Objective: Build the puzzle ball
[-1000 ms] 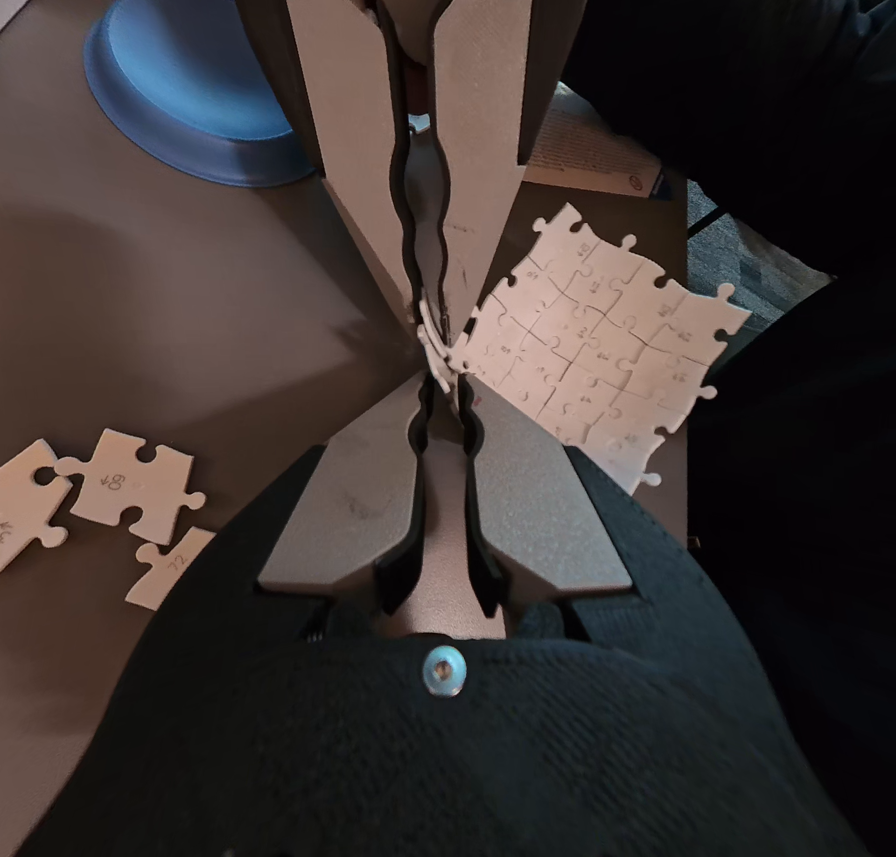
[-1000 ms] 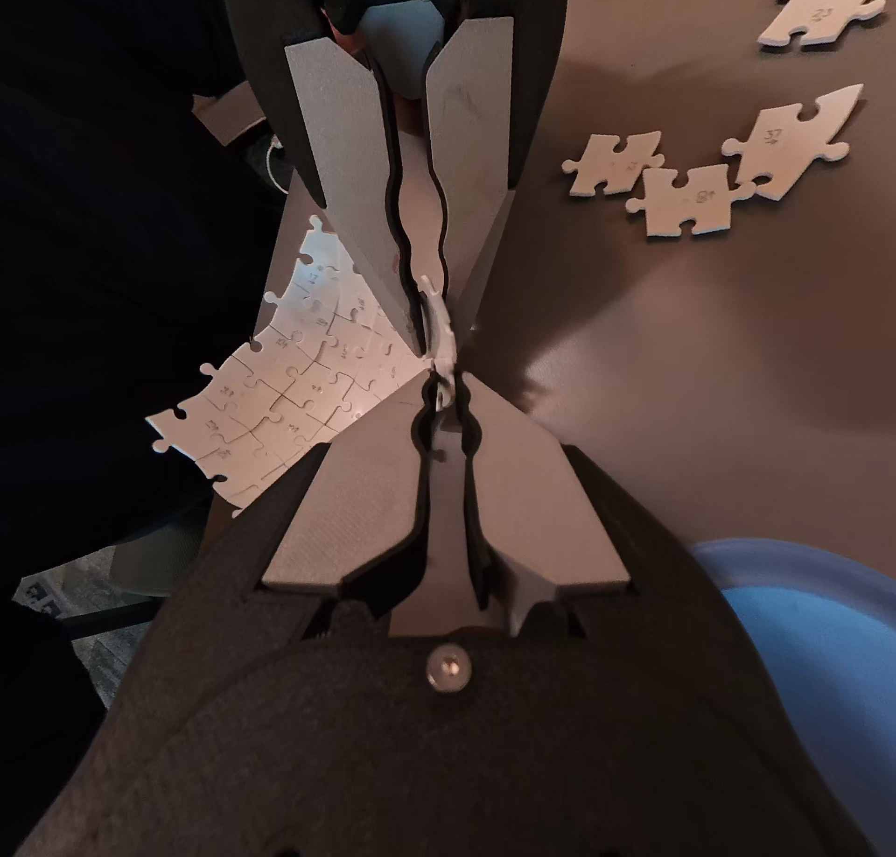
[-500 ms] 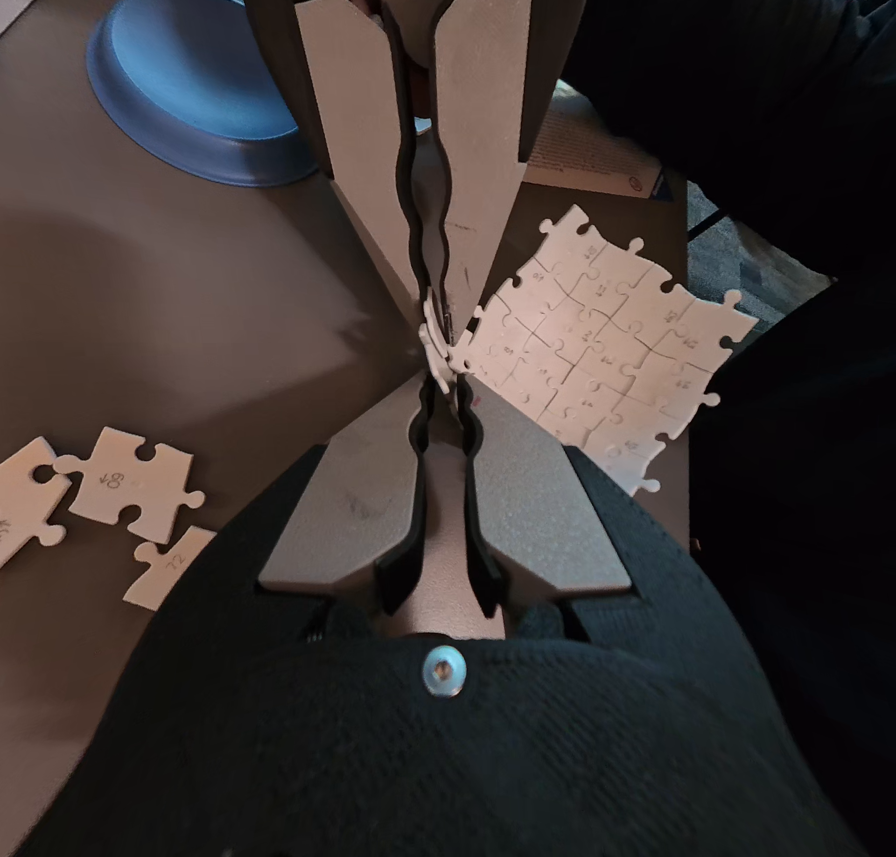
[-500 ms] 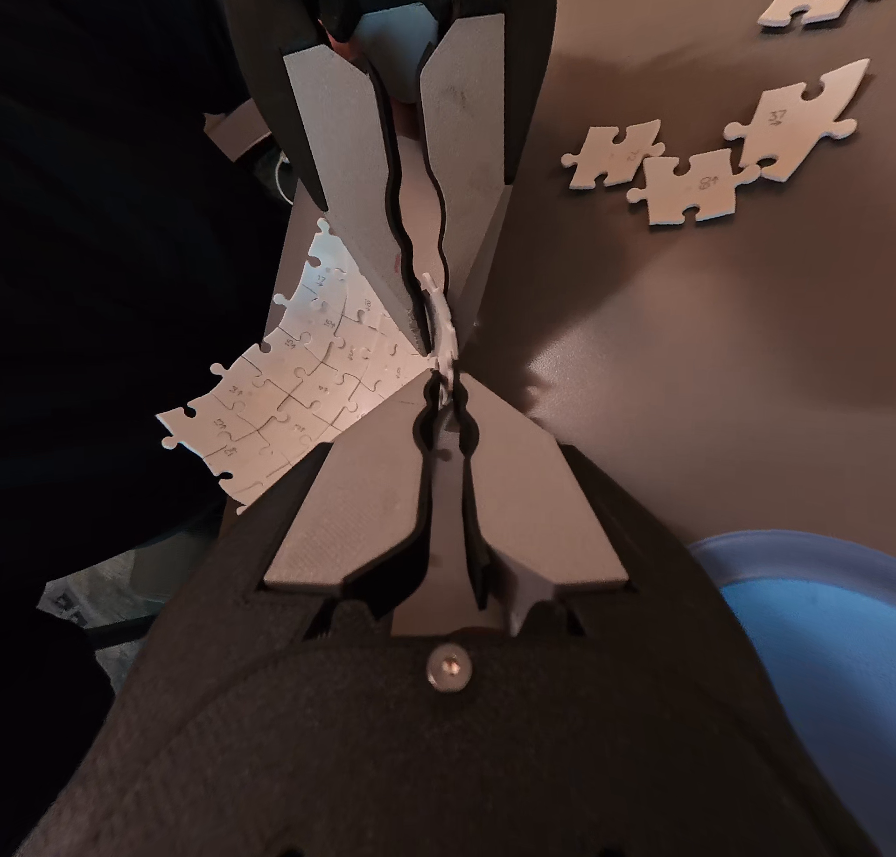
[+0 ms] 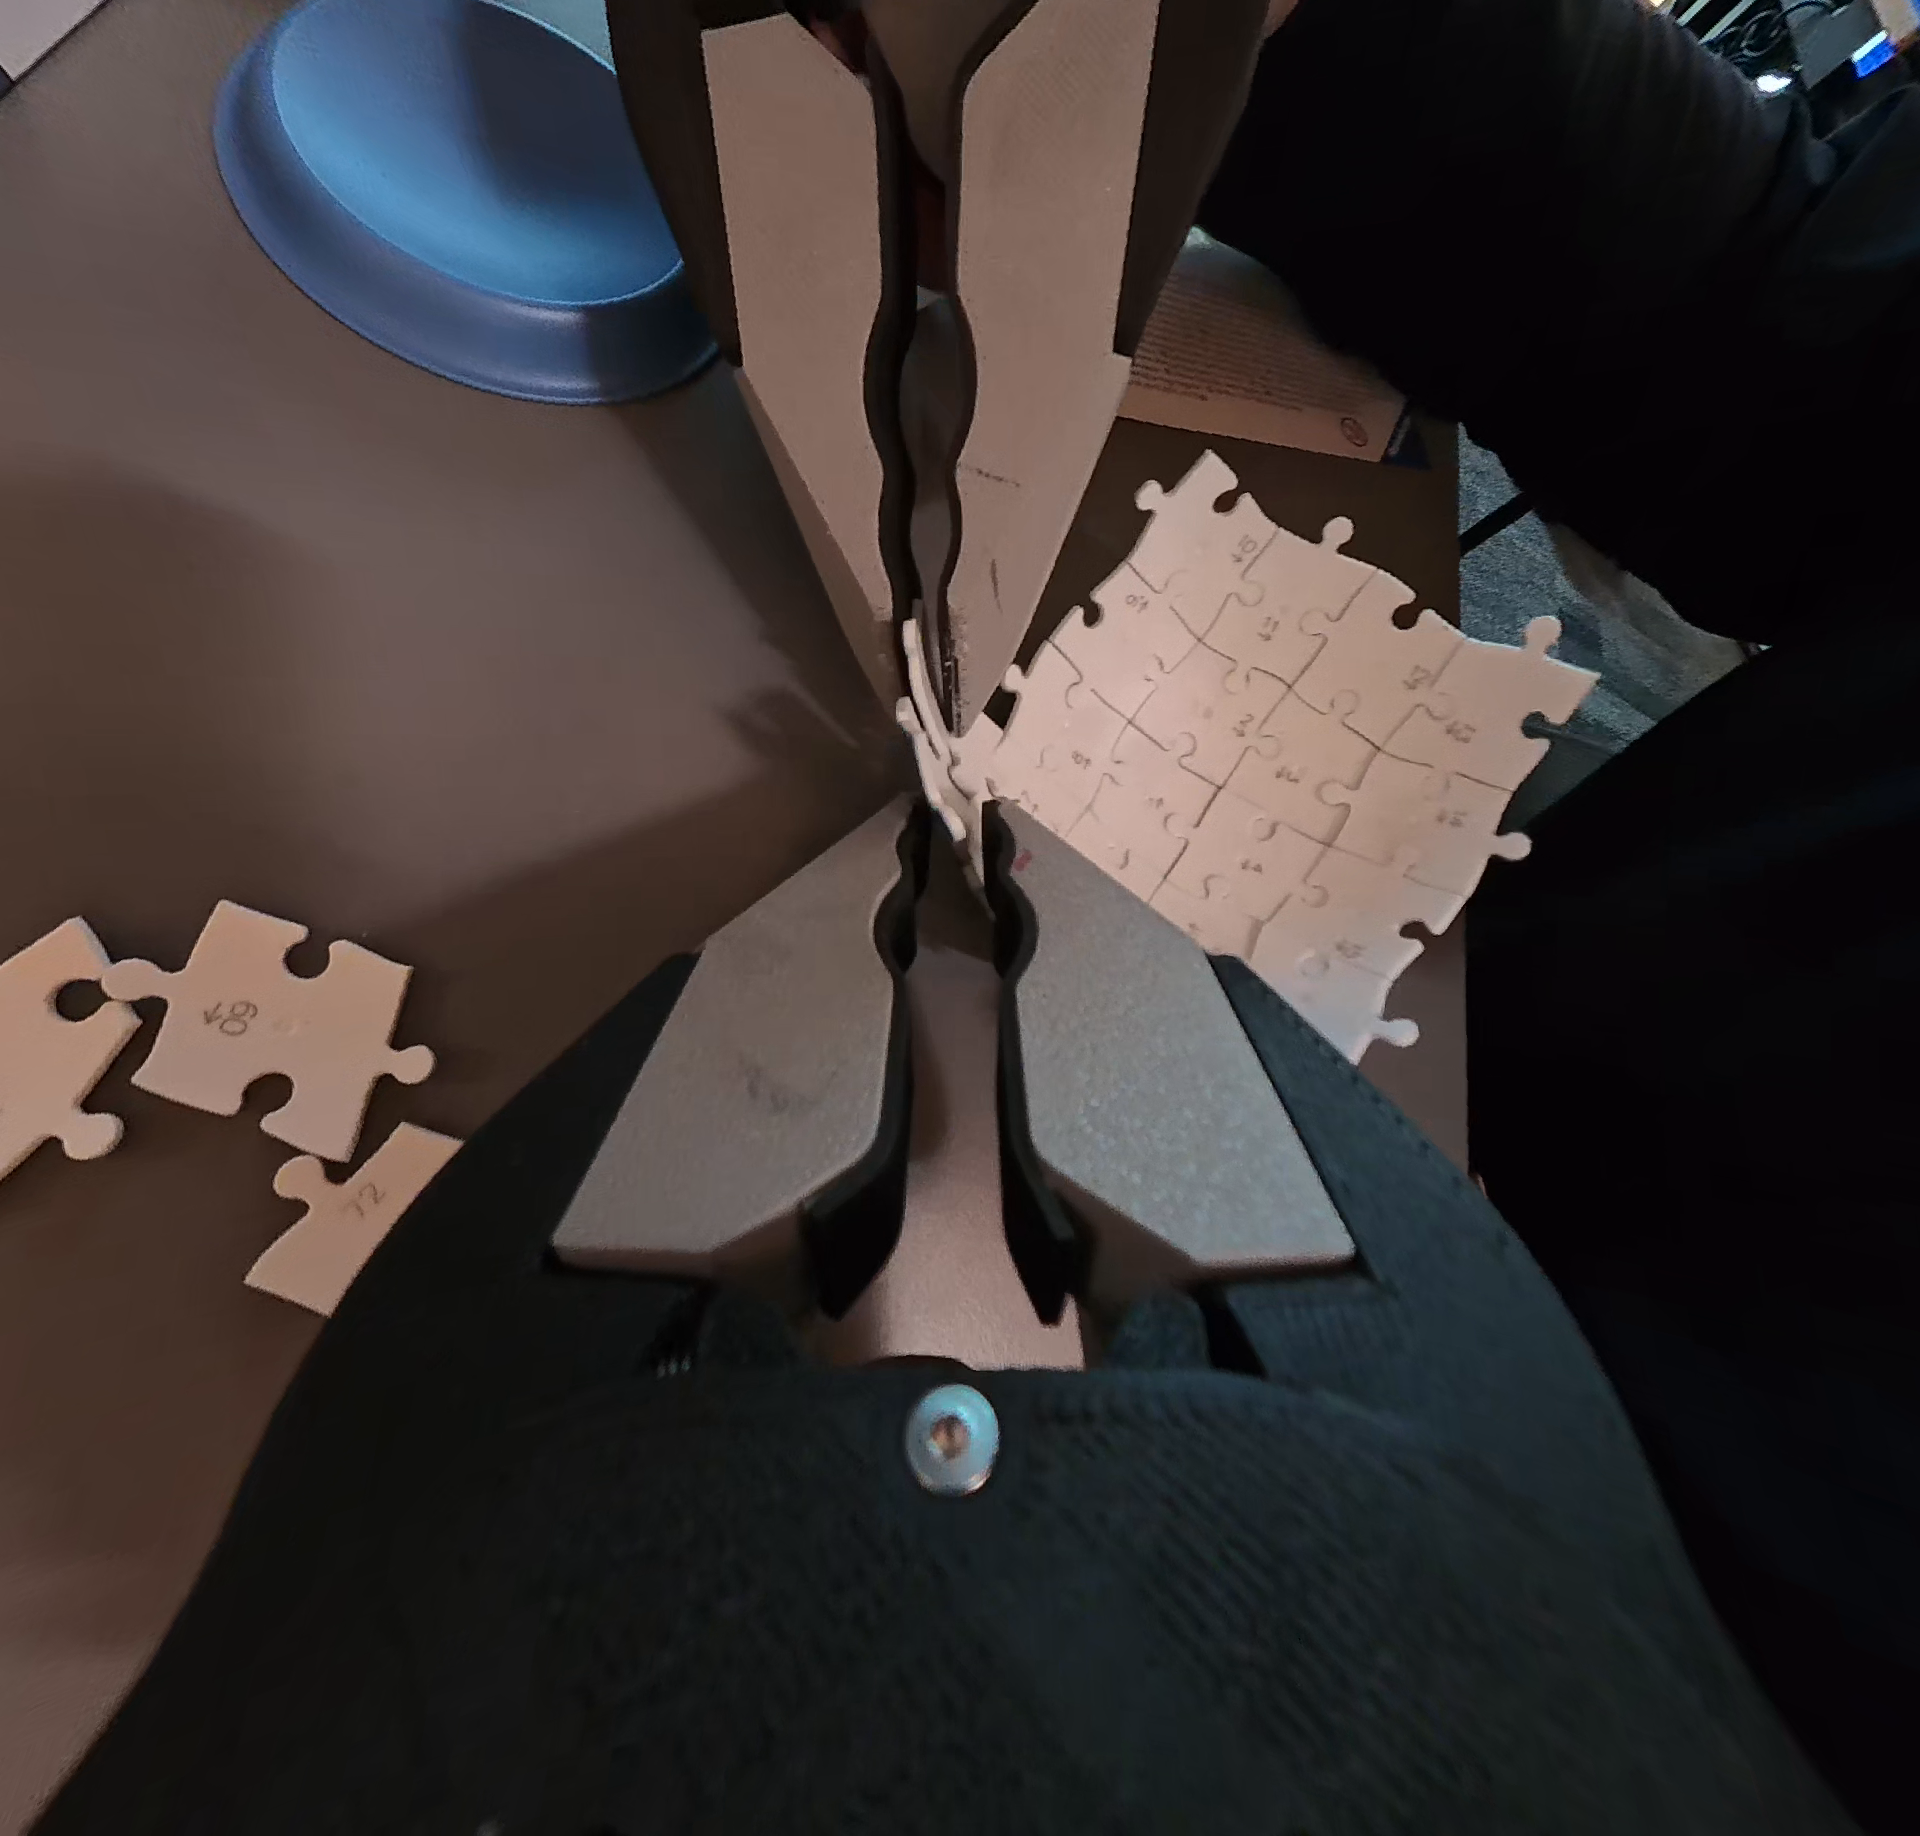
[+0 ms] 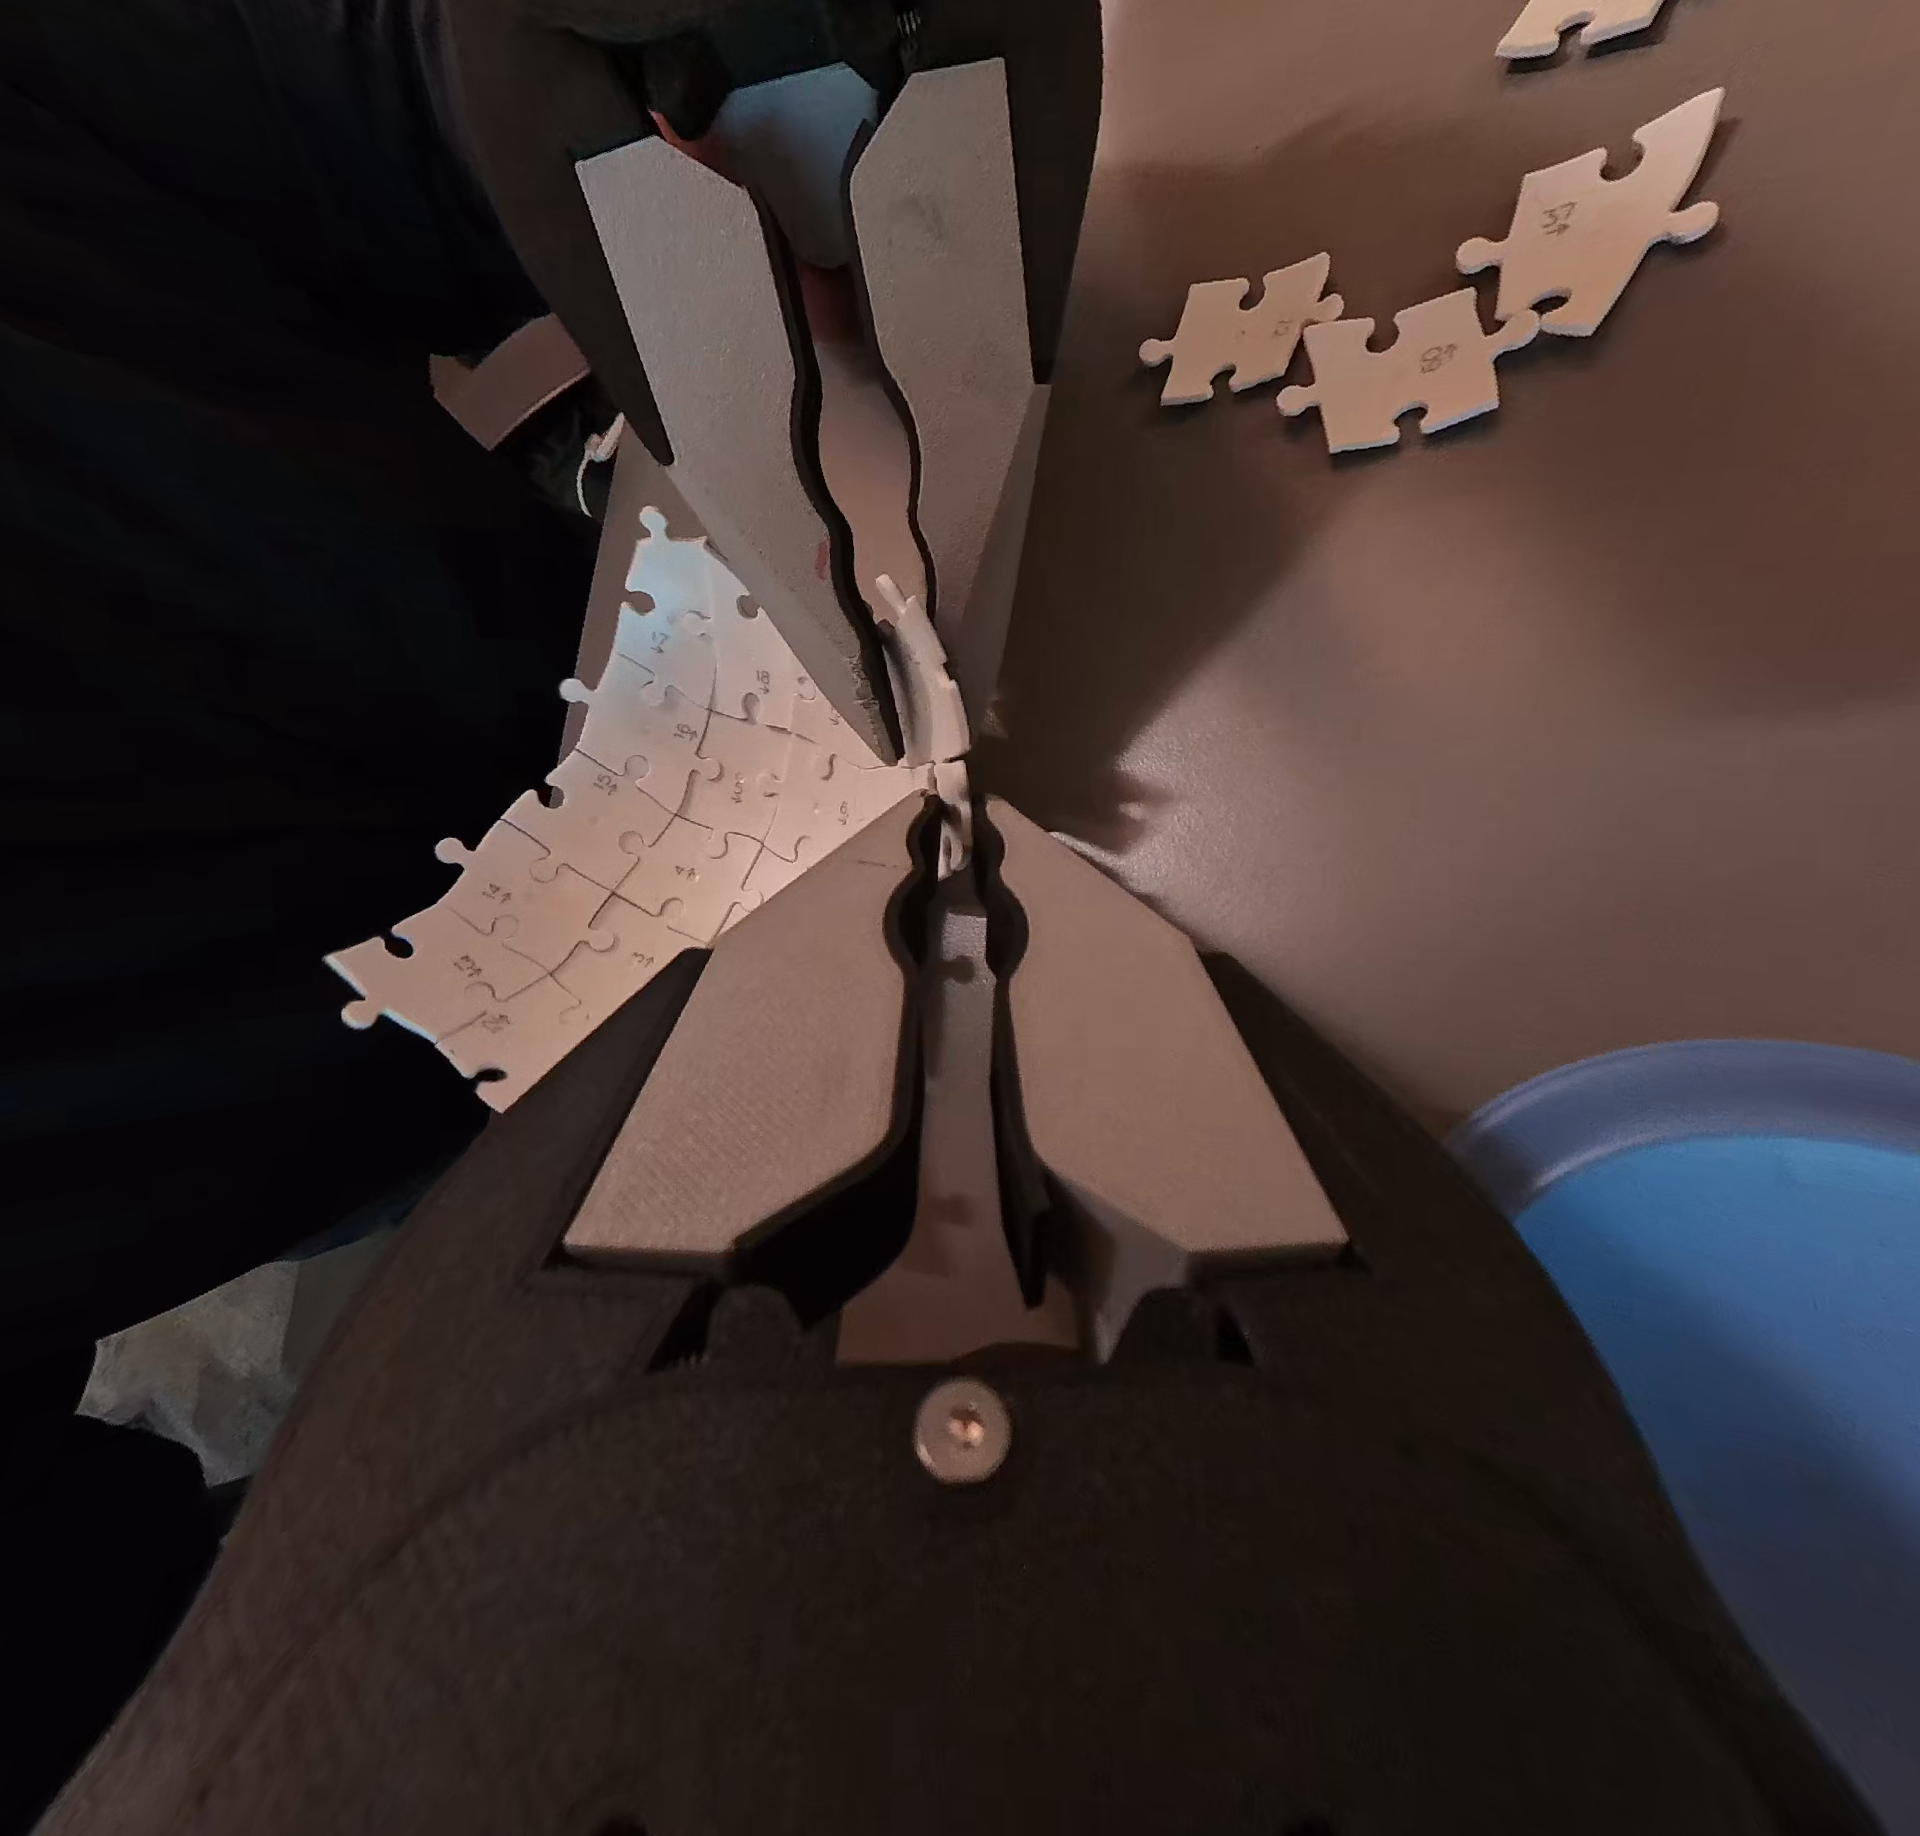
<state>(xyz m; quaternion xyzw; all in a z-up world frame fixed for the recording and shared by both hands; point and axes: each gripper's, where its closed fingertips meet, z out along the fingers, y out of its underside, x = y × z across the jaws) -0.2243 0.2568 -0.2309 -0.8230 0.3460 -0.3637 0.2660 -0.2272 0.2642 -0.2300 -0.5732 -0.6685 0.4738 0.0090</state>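
Two grippers: left gripper [image 5: 948, 820] clamping curved panel [image 5: 1278, 747]; right gripper [image 6: 954, 830] pinching new piece [image 6: 920, 680].
Left to do: loose pieces [image 6: 1403, 373] waiting, far right.

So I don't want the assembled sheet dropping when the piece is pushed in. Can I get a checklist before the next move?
1. Left gripper pinching the assembled puzzle section edge: ok.
2. Right gripper shut at that same seam: ok.
3. Curved single piece held in the farther fingers: ok.
4. Tabs fully interlocked: cannot tell.
5. Section lifted off the table: ok.
6. Spare loose pieces within view: ok.
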